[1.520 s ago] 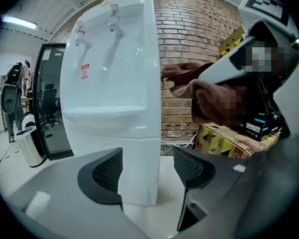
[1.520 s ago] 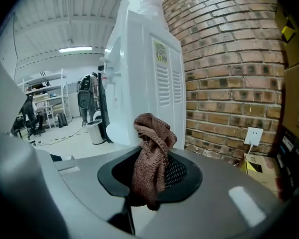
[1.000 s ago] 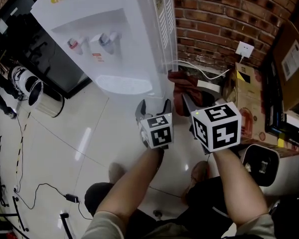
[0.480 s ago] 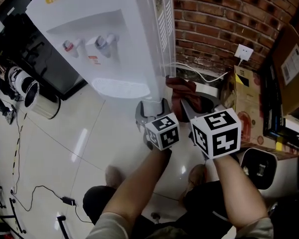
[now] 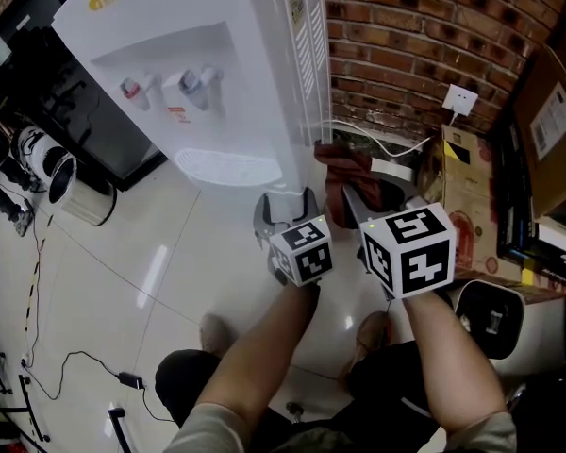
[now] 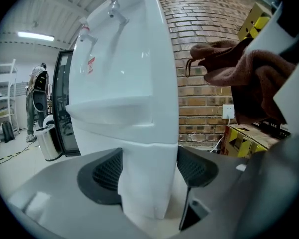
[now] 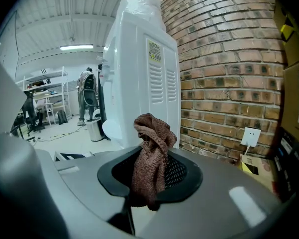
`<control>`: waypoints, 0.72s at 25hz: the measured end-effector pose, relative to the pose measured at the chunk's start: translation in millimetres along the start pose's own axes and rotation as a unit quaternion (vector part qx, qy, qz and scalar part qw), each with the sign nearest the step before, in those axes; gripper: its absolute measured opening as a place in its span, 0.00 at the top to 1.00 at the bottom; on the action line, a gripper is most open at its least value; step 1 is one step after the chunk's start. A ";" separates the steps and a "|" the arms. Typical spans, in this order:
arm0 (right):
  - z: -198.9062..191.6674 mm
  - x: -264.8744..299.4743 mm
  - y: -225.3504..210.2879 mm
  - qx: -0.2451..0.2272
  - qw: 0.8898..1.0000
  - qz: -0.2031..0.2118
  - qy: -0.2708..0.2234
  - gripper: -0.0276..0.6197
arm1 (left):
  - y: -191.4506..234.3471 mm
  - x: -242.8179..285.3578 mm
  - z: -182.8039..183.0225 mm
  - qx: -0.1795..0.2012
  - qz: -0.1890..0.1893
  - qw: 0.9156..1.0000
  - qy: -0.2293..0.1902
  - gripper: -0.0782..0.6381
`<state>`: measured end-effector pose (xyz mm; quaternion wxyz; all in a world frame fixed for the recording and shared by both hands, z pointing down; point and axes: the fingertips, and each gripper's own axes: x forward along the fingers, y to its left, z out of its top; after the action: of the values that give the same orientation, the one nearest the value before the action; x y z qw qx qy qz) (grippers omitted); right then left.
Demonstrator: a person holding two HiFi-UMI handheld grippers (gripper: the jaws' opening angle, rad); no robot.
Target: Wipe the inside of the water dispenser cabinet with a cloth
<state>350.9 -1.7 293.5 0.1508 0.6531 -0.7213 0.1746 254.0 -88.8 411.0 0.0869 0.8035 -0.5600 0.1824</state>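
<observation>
Water dispenser (image 5: 217, 83) blocks 11–12 o'clock. Brick wall (image 5: 415, 45) shuts off 1–2 o'clock; only a narrow gap btwn the two. Cardboard boxes (image 5: 467, 206) crowd 3 o'clock. Floor (image 5: 160, 262) open at 7–9 o'clock, w/ bin (image 5: 80, 192) further out.

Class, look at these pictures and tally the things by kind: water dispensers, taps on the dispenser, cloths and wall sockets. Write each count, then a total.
water dispenser: 1
taps: 2
cloth: 1
wall socket: 1
Total: 5
</observation>
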 end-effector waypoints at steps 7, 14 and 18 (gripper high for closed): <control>1.6 -3.4 -2.5 -0.005 1.000 -0.004 -0.002 0.79 | 8.9 -22.4 -9.6 0.000 -0.002 1.000 0.015 0.43; 2.5 -1.5 17.8 -0.029 0.999 0.017 0.000 0.79 | 20.3 -54.9 -24.4 0.037 -0.028 0.998 0.047 0.52; 5.1 -1.0 33.4 -0.041 0.999 0.031 -0.001 0.79 | 30.8 -70.9 -30.8 0.047 -0.040 0.996 0.061 0.55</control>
<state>317.8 -0.2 286.6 0.1716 0.6240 -0.7477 0.1485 197.5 -27.7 409.6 0.0905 0.8155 -0.5122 0.2537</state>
